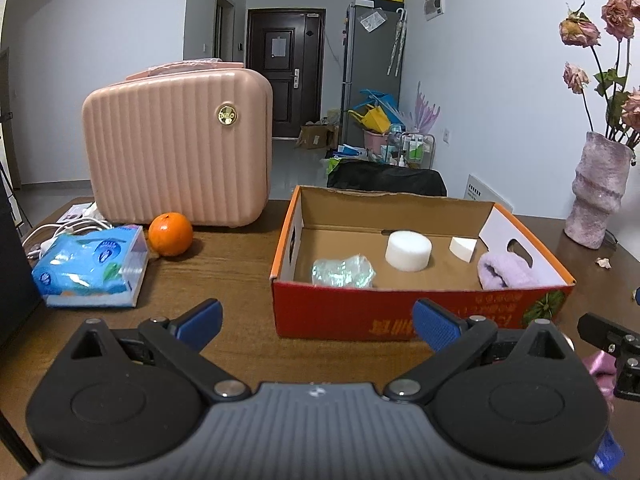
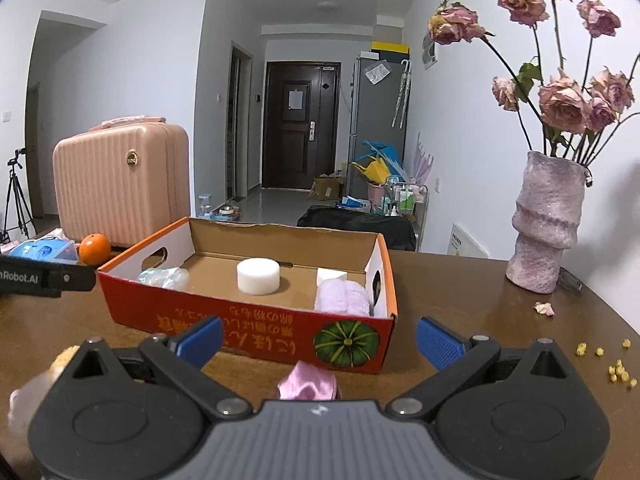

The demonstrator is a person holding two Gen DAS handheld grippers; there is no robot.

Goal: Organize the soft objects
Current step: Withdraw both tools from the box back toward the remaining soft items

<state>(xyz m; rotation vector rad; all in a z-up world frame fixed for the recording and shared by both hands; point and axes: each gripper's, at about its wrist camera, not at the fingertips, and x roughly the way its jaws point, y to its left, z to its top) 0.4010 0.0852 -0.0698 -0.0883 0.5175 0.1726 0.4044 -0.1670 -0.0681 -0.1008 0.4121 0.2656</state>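
**Ana:** Right wrist view first, nearest things: the right gripper (image 2: 319,338) has its blue fingers spread wide with nothing between them, and a pink satin piece (image 2: 308,384) lies on the table (image 2: 480,320) just under its nose, in front of the box. I'd judge that is why the gripper sits low and wide there: it looks lined up to take the pink piece.

**Ben:** And the other one?

**Ana:** The left gripper (image 1: 318,322) is also wide and empty, hanging back from the near left corner of the cardboard box (image 1: 360,312). My guess is it waits clear so the right one has room. At the right gripper's left edge there is something pale and yellowish, too blurred to name.

**Ben:** What is already in the box?

**Ana:** Soft things, spaced apart on its floor: a crumpled clear wrapper (image 1: 343,271) near the front left, a lilac fuzzy cloth (image 1: 506,271) against the right wall, then farther in a white round sponge (image 1: 408,250) and a small white wedge (image 1: 463,249) toward the back. The gaps between them leave room for more.

**Ben:** And outside it?

**Ana:** Left of the box, a blue tissue pack (image 1: 90,268), then an orange (image 1: 171,234) just in front of a pink case (image 1: 176,156). Far right stands a vase (image 2: 546,224) of dried roses, with fallen petals on the table. These look like bystanders, though the tissues might count as soft.
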